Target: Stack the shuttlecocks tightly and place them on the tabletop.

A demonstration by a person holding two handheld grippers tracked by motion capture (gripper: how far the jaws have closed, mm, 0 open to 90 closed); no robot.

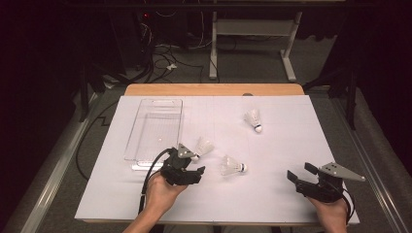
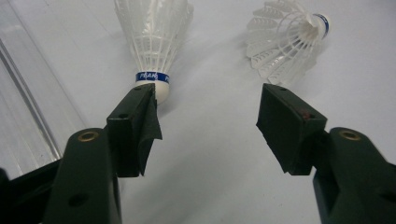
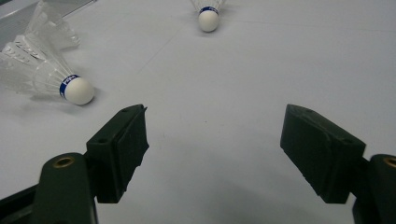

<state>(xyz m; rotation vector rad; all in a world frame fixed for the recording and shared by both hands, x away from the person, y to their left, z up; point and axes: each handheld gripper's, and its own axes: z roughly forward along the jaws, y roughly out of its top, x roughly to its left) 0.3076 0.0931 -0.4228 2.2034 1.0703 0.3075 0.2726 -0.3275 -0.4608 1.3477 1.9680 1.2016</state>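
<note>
Three white shuttlecocks lie on a white sheet (image 1: 272, 194). One shuttlecock (image 1: 204, 145) (image 2: 156, 42) lies with its cork toward my left gripper (image 1: 196, 163) (image 2: 210, 121), just beyond the tip of the left-hand jaw. That gripper is open with nothing between the pads. A second shuttlecock (image 1: 232, 166) (image 2: 285, 44) (image 3: 42, 74) lies on its side at the middle of the sheet. The third shuttlecock (image 1: 253, 119) (image 3: 208, 16) lies farther back. My right gripper (image 1: 300, 171) (image 3: 215, 140) is open and empty at the front right, jaws pointing left toward the middle one.
A clear plastic tray (image 1: 141, 126) (image 2: 23, 116) stands empty at the left of the sheet, close behind my left gripper. The wooden table edge (image 1: 214, 89) runs along the back. Beyond it are table legs and cables on the floor.
</note>
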